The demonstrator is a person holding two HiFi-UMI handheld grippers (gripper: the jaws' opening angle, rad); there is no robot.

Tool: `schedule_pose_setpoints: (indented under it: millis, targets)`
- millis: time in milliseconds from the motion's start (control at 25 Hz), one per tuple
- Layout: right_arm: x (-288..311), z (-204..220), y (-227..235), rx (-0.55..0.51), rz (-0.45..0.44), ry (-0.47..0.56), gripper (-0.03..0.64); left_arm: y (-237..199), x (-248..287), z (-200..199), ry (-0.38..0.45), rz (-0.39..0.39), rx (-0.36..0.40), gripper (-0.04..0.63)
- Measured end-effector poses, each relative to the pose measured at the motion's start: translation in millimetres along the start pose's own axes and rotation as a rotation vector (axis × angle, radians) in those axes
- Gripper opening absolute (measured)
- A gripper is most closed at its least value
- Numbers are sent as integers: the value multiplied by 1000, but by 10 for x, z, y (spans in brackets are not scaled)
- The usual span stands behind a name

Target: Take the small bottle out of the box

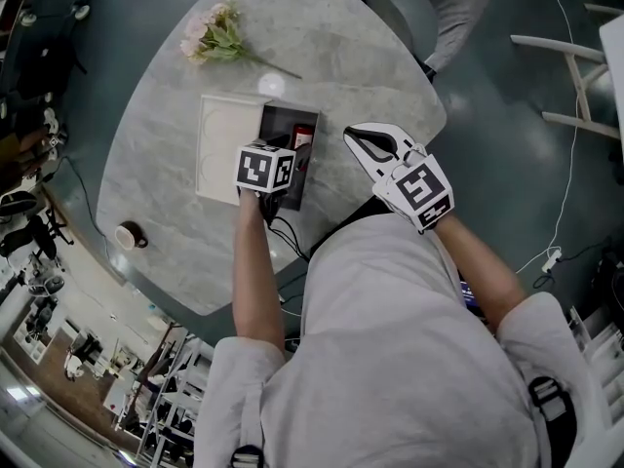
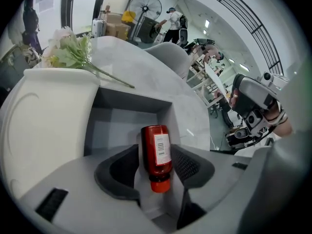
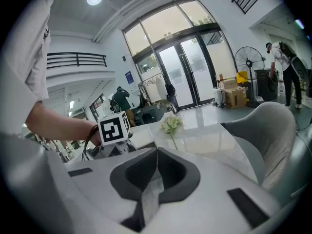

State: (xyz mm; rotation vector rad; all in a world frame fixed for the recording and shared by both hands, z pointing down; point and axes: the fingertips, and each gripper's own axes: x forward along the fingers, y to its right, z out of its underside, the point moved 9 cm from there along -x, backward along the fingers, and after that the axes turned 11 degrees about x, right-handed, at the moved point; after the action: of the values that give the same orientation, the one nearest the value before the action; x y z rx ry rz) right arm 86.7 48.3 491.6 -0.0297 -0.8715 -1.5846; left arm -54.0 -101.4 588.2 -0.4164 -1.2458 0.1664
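Note:
A small red bottle (image 2: 156, 147) with a white label and a red cap lies in an open grey box (image 2: 131, 101), cap toward the camera. In the head view the bottle (image 1: 303, 140) shows at the right side of the box (image 1: 276, 123). My left gripper (image 2: 155, 149) hovers over the box, open, its dark pads flanking the bottle's sides without a clear squeeze. In the head view the left gripper (image 1: 265, 169) covers the near part of the box. My right gripper (image 3: 157, 155) is shut and empty, held above the table to the right of the box, the right gripper (image 1: 356, 136) pointing left.
A white lid or tray (image 1: 226, 144) lies against the box's left side. A flower sprig (image 1: 216, 35) rests on the marble table (image 1: 331, 37) beyond the box. A brown cup (image 1: 130, 235) stands near the table's left edge. A grey chair (image 1: 444, 8) stands behind the table.

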Motion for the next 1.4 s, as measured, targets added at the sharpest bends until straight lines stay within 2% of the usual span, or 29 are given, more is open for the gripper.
schedule_pose_setpoints:
  millis: [240,440,720,960,1120,1400]
  targets:
    - [55,-24,-3,-2,-4,-3,26,-13,14,-31,38,-42,-40,212]
    - [59,-28,0,-1,-3,-1,28,-34,7,-52,41,-123,-52,225]
    - [23,-15,44,9,-3,1,26,-26,36,-77,50,-148,-84,232]
    - [62,-28,32,6,-26,9,26,-72,112,-98,91,-187,-174,235]
    - [50,-51,16,2,-35,17,26,-62,139,-80,95,-228,-207,235]
    - [52,-95,46,-11,-29,27,26,-65,121,-42,145,-229,-264,235]
